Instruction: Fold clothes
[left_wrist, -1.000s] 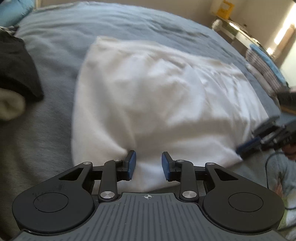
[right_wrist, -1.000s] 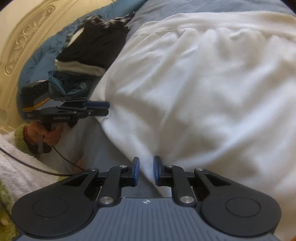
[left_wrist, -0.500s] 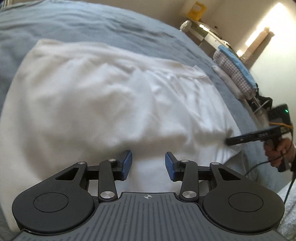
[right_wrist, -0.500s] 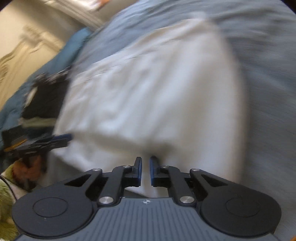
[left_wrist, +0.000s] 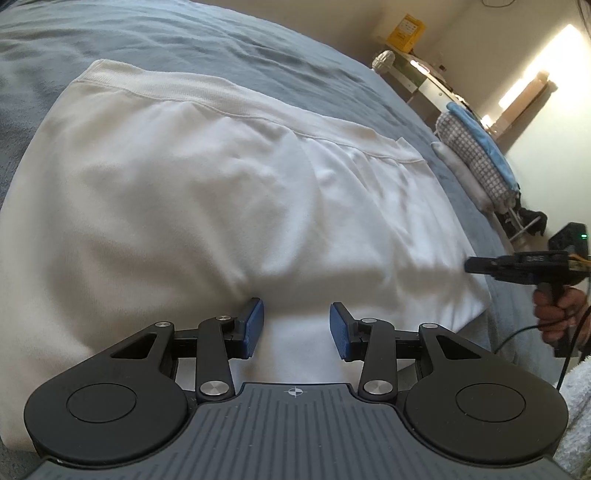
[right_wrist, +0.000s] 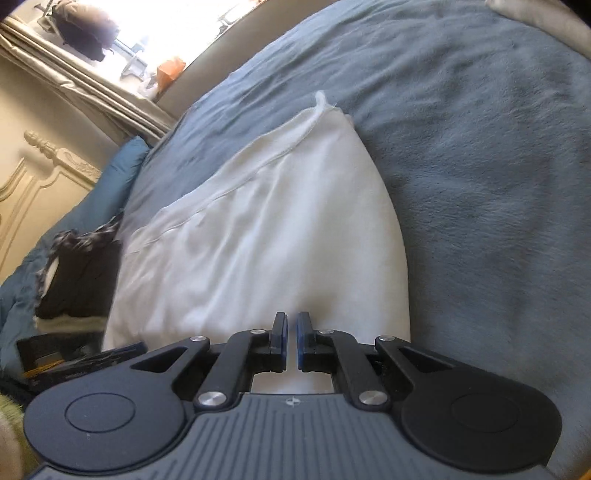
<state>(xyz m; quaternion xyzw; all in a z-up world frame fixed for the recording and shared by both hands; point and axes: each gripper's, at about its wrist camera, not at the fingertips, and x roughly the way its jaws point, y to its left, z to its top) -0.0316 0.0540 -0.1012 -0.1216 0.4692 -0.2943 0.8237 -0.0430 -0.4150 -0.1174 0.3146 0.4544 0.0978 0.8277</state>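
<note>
Between the blue pads of the left gripper (left_wrist: 295, 328) lies the near edge of a white garment (left_wrist: 221, 206), spread flat over a grey-blue blanket (left_wrist: 258, 48) on a bed. Its fingers stand moderately apart, one pad (left_wrist: 253, 326) on each side of a small ridge of cloth, and neither pad presses on it. Beyond the fingertips the garment runs away to a ribbed hem at its far side. Off to the right of these fingers, the right gripper (left_wrist: 476, 265) meets the garment's near right corner, a hand (left_wrist: 557, 314) around its handle.

From the right wrist view, the right gripper (right_wrist: 291, 332) has its fingers drawn almost together, leaving only a thin slit. White cloth shows directly beneath and ahead of them, but whether a fold is pinched in that slit cannot be told. Left of these fingers sits a heap of dark clothes (right_wrist: 81, 273), just beside the garment's edge.
</note>
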